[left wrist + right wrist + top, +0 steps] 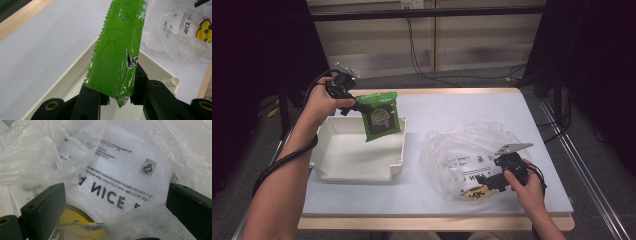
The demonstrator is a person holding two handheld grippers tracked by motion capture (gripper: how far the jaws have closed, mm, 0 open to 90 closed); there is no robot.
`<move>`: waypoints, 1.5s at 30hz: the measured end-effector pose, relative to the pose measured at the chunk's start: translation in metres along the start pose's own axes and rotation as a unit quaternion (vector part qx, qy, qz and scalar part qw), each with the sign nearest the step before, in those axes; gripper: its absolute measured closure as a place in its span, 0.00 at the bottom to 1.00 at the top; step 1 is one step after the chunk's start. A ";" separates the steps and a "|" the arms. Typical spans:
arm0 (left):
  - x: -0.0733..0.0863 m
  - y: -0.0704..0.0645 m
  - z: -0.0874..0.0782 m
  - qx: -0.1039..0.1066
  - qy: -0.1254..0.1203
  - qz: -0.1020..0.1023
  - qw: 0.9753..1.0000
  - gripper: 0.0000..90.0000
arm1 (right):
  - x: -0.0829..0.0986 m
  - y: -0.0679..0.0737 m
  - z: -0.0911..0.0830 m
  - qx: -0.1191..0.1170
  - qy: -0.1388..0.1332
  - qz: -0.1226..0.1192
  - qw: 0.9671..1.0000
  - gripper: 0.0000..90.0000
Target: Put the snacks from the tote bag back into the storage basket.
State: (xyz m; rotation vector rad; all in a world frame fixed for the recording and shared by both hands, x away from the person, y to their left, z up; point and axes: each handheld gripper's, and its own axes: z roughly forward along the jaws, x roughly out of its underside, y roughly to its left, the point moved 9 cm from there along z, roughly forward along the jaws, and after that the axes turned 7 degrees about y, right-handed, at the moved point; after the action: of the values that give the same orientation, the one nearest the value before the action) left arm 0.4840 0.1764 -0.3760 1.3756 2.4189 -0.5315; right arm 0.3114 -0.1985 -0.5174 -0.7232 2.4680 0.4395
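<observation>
The left gripper (353, 103) clamps a green foil snack packet (381, 115) above the white plastic tray (332, 169), not yet released. The right gripper (484, 181), jaws apart, rests at the clear plastic bag (462, 150).

- Left gripper (353, 103): clamps green snack packet (381, 115) above white tray (398, 159).
- Right gripper (490, 181): at clear plastic bag (462, 150), counter (452, 107) right.

Green swirl-patterned packet (381, 116), white tray (397, 167), clear black-lettered bag (464, 150)
</observation>
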 end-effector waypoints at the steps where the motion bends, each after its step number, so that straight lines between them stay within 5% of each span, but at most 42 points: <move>1: 0.001 0.001 0.002 0.000 0.001 0.000 1.000 0.83 | 0.000 0.000 0.000 0.001 0.000 0.001 1.000 0.03; 31: 0.009 0.010 0.041 0.013 0.007 -0.006 1.000 0.83 | 0.003 -0.002 0.003 0.000 0.007 0.003 1.000 0.03; 35: 0.013 0.014 0.042 0.012 0.029 0.017 0.999 0.82 | 0.002 -0.001 0.003 -0.003 0.006 0.004 1.000 0.03; 37: 0.010 0.011 0.046 0.013 0.014 -0.002 1.000 0.82 | 0.002 -0.002 0.003 -0.002 0.007 0.002 1.000 0.03; 45: 0.011 0.013 0.054 0.014 0.022 -0.002 1.000 0.82 | 0.002 -0.001 0.002 0.002 0.008 0.001 1.000 0.03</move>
State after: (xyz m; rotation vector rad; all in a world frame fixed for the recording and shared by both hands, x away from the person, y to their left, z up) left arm 0.4944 0.1658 -0.4310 1.4081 2.4582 -0.5425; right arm 0.3116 -0.1995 -0.5207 -0.7253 2.4835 0.4315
